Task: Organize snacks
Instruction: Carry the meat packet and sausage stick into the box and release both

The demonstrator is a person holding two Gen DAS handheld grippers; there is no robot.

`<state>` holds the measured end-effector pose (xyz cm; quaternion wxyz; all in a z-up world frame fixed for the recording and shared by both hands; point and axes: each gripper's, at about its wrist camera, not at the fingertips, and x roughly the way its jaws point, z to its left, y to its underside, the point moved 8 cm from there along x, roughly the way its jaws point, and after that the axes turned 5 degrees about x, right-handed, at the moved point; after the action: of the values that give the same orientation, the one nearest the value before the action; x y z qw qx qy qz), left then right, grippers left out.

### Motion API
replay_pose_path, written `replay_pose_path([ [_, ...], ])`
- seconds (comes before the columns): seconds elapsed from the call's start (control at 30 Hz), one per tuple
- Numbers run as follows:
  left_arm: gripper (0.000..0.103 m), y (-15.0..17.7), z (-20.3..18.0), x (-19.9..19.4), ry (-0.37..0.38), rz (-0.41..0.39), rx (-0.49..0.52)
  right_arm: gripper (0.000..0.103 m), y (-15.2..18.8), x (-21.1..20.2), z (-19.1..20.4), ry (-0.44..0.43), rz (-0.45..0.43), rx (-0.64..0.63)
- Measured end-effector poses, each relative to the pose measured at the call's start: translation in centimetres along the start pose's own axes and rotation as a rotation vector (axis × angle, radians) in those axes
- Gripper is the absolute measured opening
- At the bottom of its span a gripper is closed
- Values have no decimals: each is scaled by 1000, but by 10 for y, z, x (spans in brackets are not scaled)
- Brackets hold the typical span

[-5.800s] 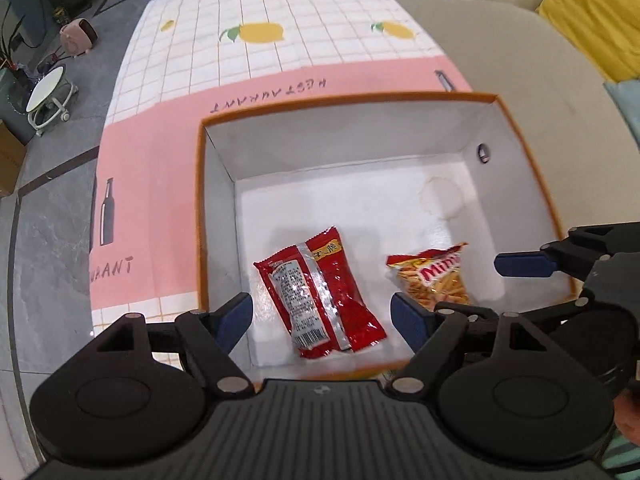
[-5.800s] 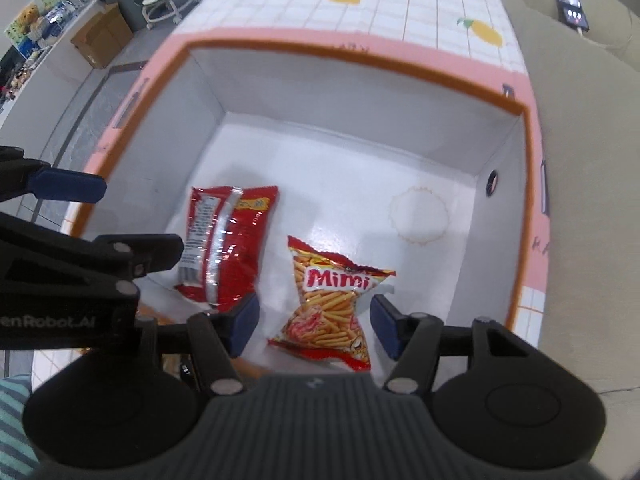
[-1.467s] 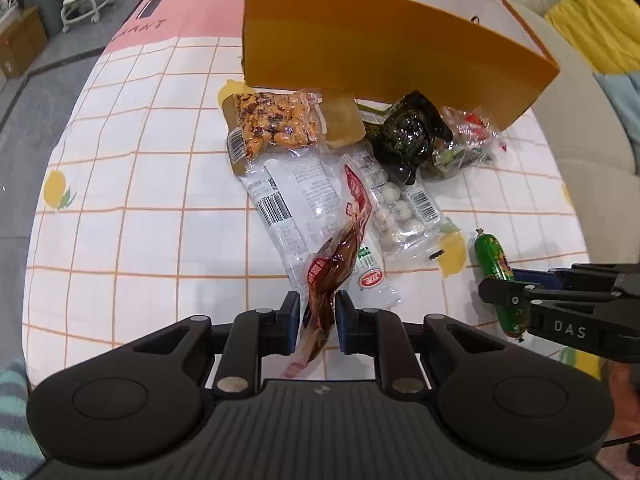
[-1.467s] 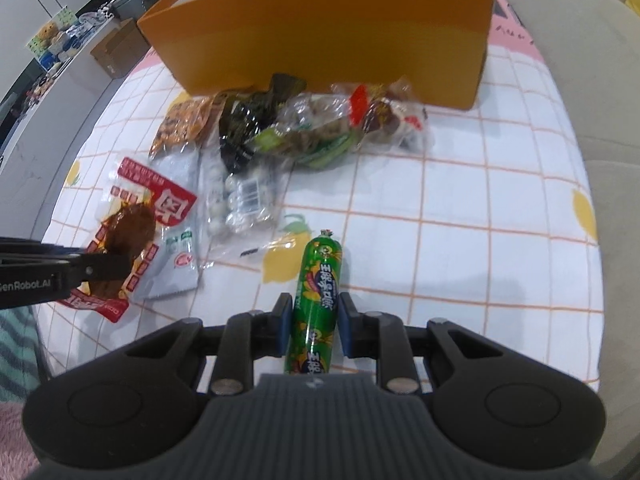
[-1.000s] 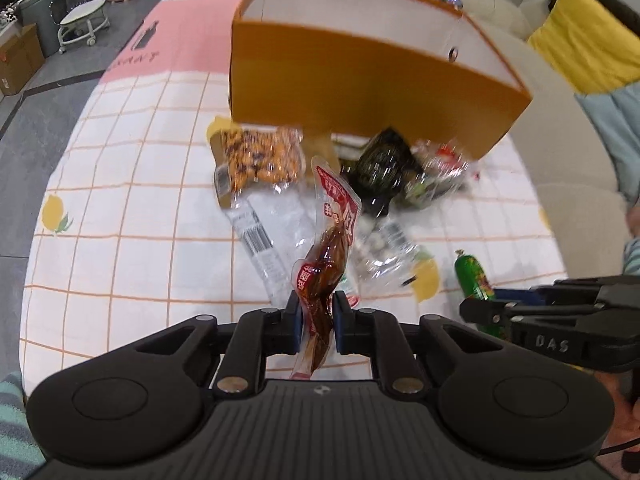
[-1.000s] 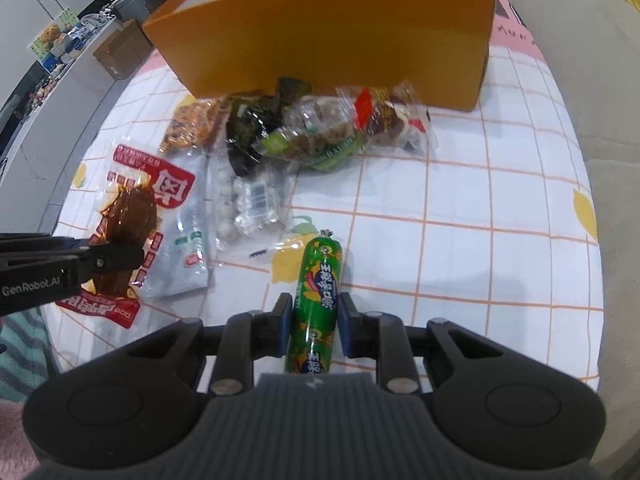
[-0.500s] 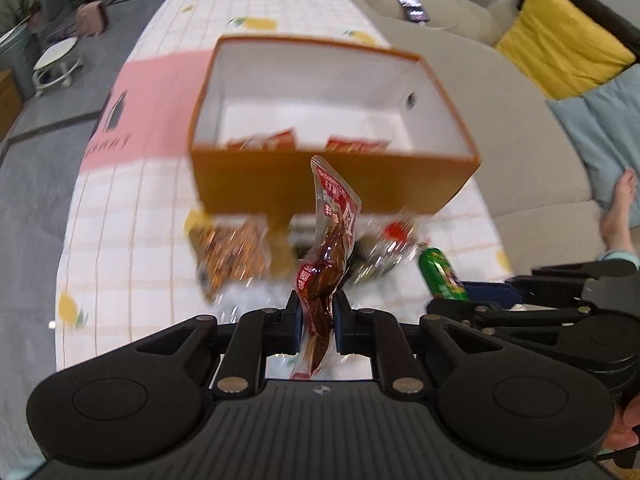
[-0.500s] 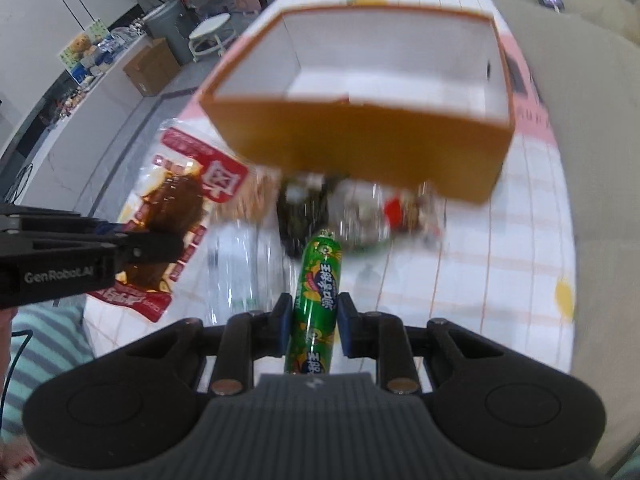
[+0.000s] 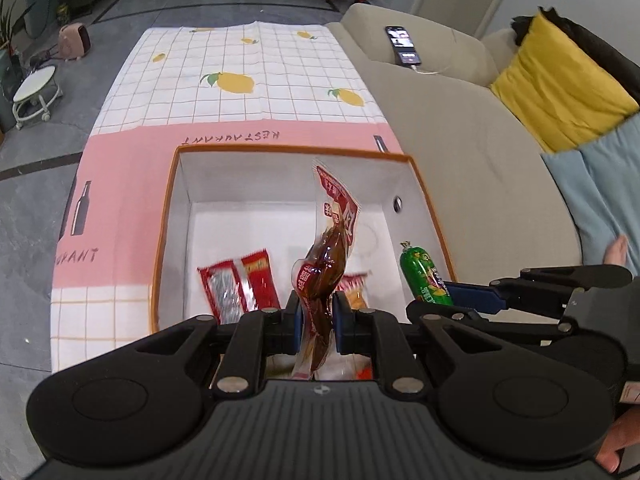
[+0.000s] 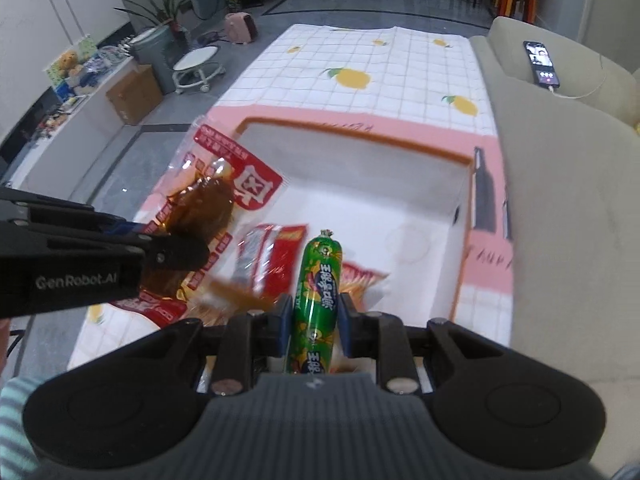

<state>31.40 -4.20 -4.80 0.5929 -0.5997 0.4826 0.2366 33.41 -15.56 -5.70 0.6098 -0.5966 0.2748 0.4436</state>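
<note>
My left gripper (image 9: 318, 320) is shut on a clear packet of brown meat with a red label (image 9: 324, 256), which hangs above the near half of the orange box with white inside (image 9: 424, 204). To its right, my right gripper (image 9: 444, 302) is shut on a green sausage (image 9: 424, 276) over the box's near right corner. A red packet (image 9: 240, 284) and an orange chips packet (image 9: 356, 292) lie on the box floor, the chips partly hidden. In the right wrist view the right gripper (image 10: 314, 312) grips the sausage (image 10: 318, 280); the left gripper (image 10: 180, 252) and meat packet (image 10: 208, 200) sit left, over the box's (image 10: 360, 130) left side.
The box stands on a pink and white lemon-print tablecloth (image 9: 240, 80). A beige sofa (image 9: 460, 120) runs along the right with a phone (image 9: 402, 46), a yellow cushion (image 9: 560, 88) and a person's foot (image 9: 616, 248). A small white stool (image 9: 34, 92) stands on the floor at left.
Both grippers have risen and moved forward with their snacks, from over the loose pile in front of the box to above its open top. The pile has left view.
</note>
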Motion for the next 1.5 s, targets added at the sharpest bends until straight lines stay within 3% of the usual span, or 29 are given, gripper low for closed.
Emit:
replay_pose_path([
  [0.23,15,-15,16,57,-11,85,-43,20,-19,56,-21,89,100,-35],
  [0.7,15,4,30,140,-41,260,-62,21,1,131,-38,183,292,-84],
  [1.13,17,13,29,150,-66,303,-25,21,8,141,-42,199,320,-89],
  [1.37,34,13,31,138,-81,293,-30,30,0,125,-37,204,289,-99],
  [1.5,38,9,30,119,-90,261,-27,34,-6,108,-33,199,253,-93],
])
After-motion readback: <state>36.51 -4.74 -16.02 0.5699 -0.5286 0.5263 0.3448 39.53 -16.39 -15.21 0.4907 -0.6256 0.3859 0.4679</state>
